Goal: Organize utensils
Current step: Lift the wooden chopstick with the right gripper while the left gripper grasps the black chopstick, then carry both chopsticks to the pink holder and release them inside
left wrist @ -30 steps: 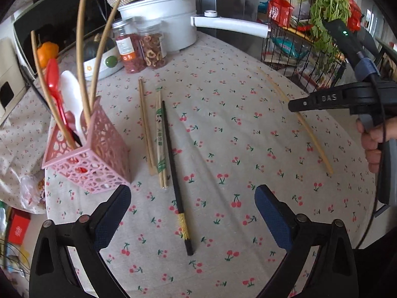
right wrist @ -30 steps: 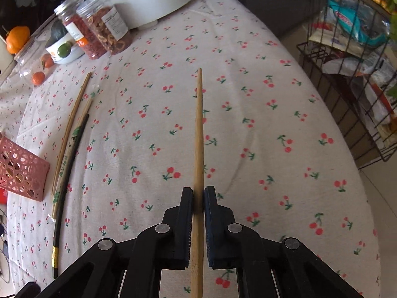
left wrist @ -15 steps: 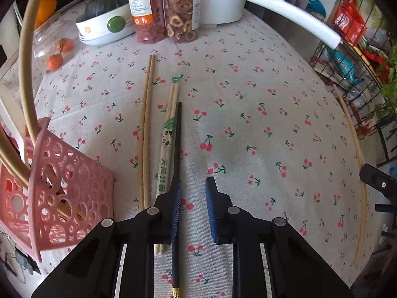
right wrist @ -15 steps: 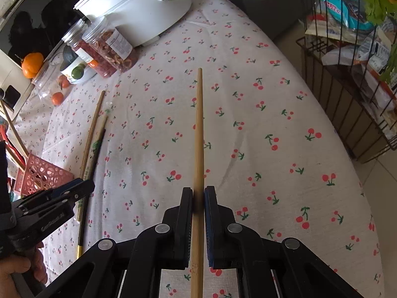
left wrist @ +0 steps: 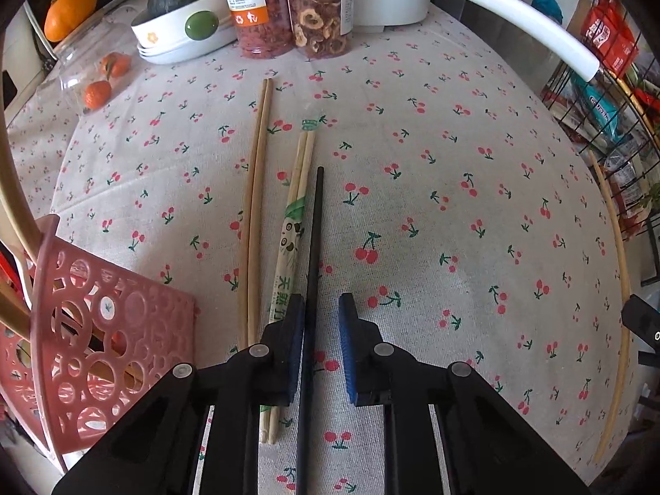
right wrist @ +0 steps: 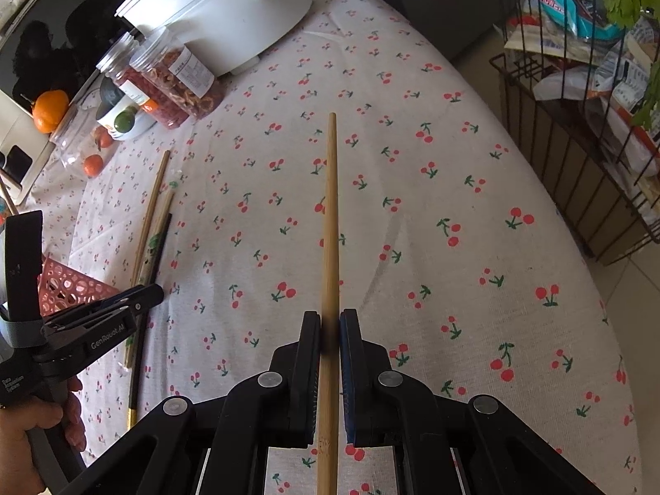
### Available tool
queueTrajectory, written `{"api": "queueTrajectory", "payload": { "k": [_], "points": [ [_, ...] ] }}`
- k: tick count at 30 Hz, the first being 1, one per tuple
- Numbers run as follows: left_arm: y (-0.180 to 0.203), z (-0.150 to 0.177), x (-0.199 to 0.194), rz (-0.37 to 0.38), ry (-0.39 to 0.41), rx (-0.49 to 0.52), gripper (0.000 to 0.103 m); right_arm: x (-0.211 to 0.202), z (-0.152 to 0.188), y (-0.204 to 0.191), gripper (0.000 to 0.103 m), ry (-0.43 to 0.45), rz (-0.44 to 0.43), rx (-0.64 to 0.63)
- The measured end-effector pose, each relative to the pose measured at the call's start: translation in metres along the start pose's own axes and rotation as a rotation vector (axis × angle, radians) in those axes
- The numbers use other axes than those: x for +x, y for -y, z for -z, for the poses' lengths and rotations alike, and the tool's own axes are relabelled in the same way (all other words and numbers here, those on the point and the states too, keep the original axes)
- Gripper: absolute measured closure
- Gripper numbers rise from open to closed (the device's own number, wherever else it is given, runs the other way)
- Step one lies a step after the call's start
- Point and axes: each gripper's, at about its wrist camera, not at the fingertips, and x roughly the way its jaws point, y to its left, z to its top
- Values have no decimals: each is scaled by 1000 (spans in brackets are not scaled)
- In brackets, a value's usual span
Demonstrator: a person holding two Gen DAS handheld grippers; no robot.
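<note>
The right gripper [right wrist: 330,338] pinches a bamboo chopstick [right wrist: 331,222] pointing to 12 o'clock over the cherry-print tablecloth [right wrist: 433,247], while the left gripper [left wrist: 321,330], fingers spread, straddles the black chopstick [left wrist: 314,247] lying there.

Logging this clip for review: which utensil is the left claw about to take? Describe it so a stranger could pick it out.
On the cherry-print tablecloth, right of the pink holder, lie three sets of sticks. The target is the black chopstick, rightmost of them, running between the left claw jaws. It is single and dark; its neighbours are pale wood, one pair paper-sleeved.
</note>
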Motion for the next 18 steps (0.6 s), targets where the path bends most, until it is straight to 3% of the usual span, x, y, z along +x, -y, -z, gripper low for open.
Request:
{"api": "queueTrajectory", "payload": {
  "k": [1,8,18],
  "points": [
    [1,1,-1,-5,2,7,97,0,0,0,97,1,1,0],
    [12,16,-25,29,61,81,97,-6,-1,-6,97,21,9,-11],
    [16,46,-100,154,215,150,98,-36,0,-16,97,119,-8,-4]
  ]
}}
